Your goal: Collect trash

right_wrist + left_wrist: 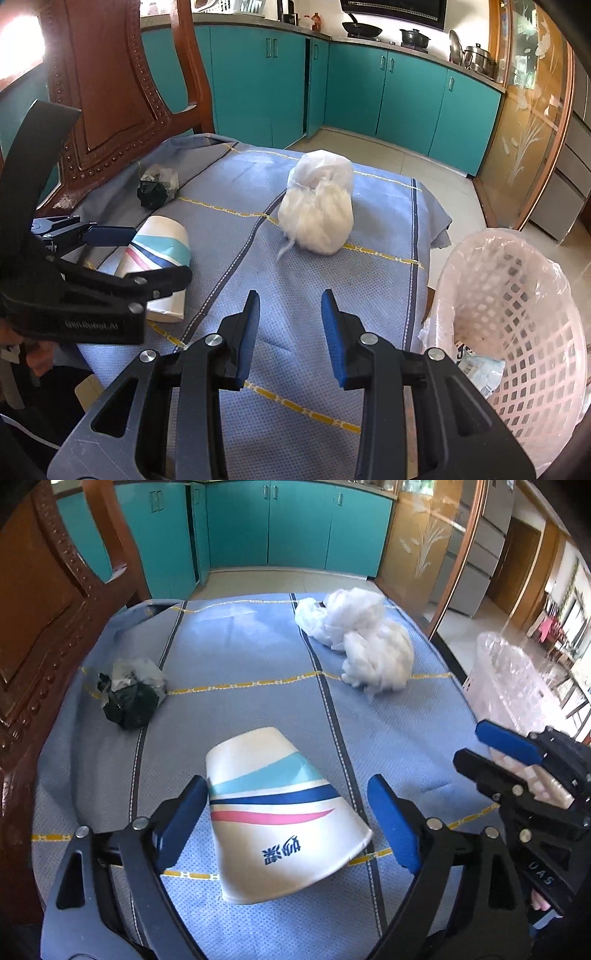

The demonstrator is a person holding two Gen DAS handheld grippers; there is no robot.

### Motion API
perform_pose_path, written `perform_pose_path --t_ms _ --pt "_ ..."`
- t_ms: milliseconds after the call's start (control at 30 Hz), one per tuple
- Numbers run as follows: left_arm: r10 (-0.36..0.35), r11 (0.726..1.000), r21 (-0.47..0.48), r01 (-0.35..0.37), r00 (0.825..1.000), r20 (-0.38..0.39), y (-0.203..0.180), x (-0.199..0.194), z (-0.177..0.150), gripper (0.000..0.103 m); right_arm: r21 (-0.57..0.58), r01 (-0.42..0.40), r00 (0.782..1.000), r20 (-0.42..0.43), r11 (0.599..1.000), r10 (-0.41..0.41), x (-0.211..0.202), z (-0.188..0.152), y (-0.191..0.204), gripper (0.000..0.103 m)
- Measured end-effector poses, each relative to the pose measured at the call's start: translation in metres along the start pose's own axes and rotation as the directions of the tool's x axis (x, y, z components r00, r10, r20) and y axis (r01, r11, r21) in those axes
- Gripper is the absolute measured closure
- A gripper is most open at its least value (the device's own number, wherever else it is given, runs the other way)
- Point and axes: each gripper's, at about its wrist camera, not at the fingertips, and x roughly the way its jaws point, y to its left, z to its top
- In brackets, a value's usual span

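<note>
Striped glossy paper cup lies tipped on the woven blue cloth surface, between the wide-apart left gripper. Right gripper, parted and empty, hovers beside the pink lattice basket at the edge.

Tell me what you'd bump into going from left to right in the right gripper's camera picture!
Left gripper → paper cup → white bag → pink basket.

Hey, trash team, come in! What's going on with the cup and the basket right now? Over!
Left gripper open around the tipped paper cup, pads not pressing. Right gripper open, empty, beside the pink basket. Nothing blocking. Over.
</note>
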Motion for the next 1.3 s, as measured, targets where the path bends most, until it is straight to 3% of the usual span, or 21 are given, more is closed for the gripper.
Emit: perform_pose_path --t_ms 400,667,833,1033,1133,1300 --pt "0.026 1.000 0.018 -0.025 0.999 -0.024 -0.004 0.007 -0.005 0.015 0.006 0.009 1.000 -0.011 1.000 -0.009 0.003 0.000 0.000 0.068" --pt "0.054 0.998 -0.021 -0.054 0.998 -0.024 0.016 0.004 -0.009 0.015 0.012 0.010 1.000 -0.012 1.000 -0.010 0.002 -0.001 -0.002 0.068" --pt "0.012 0.997 -0.077 -0.014 1.000 -0.019 0.028 0.004 -0.006 0.010 0.007 0.009 1.000 -0.020 1.000 -0.009 0.005 -0.001 -0.001 0.068" --pt "0.039 0.997 -0.067 -0.043 0.997 -0.059 0.023 0.016 -0.010 0.009 -0.006 0.008 1.000 -0.026 1.000 -0.008 0.007 -0.002 0.002 0.068" --pt "0.039 0.997 -0.062 -0.044 0.997 -0.065 0.022 0.019 -0.012 0.020 -0.011 0.010 0.999 -0.030 1.000 -0.010 0.008 -0.002 0.002 0.068" --pt "0.063 0.998 -0.023 -0.063 0.997 -0.038 0.015 0.014 -0.015 0.022 -0.012 0.010 1.000 -0.028 1.000 -0.010 0.008 -0.002 0.003 0.068"
